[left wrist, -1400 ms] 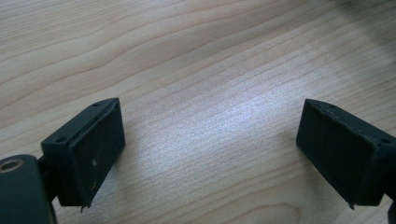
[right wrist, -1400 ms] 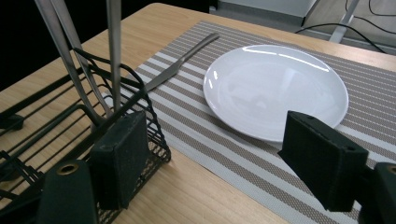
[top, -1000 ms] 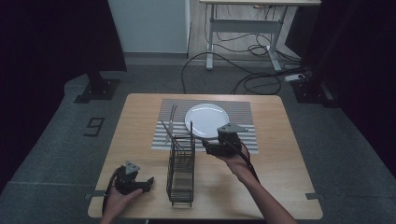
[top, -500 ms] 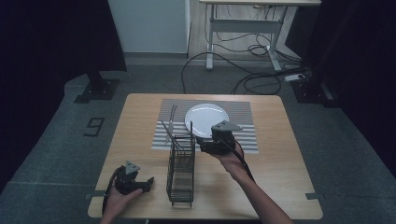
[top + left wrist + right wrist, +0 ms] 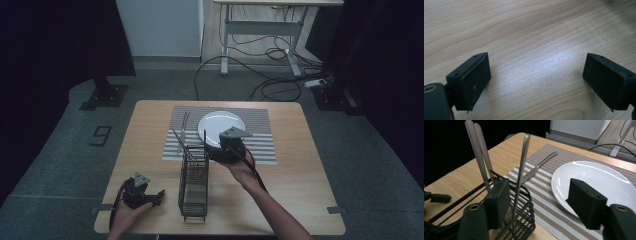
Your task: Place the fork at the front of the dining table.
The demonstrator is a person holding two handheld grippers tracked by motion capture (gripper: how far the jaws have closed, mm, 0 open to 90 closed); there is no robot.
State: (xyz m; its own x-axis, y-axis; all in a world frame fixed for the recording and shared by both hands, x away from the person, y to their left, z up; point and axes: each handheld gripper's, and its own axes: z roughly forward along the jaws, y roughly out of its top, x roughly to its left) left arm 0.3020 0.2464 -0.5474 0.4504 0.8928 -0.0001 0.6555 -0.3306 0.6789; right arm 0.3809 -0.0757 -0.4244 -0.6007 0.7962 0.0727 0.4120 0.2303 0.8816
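A black wire caddy (image 5: 194,185) stands on the wooden table in front of a striped placemat (image 5: 260,135). A white plate (image 5: 221,125) and a knife (image 5: 185,125) lie on the mat. My right gripper (image 5: 212,150) is at the caddy's far end. Its jaws have just been closing and stand open around an upright metal handle (image 5: 522,165) in the caddy (image 5: 524,220), with the right pad well clear of it. Two more handles (image 5: 477,152) lean to the left of my right gripper (image 5: 539,190). My left gripper (image 5: 156,196) (image 5: 536,67) rests open over bare wood at the front left.
The plate (image 5: 599,177) sits just right of the right jaw, and the knife (image 5: 536,170) lies on the mat beyond the caddy. Bare table (image 5: 300,200) stretches to the right of the forearm. Cables and a desk frame are on the floor beyond the table.
My right gripper has moved left from the plate's near edge to the far end of the caddy. The left gripper has stayed where it was.
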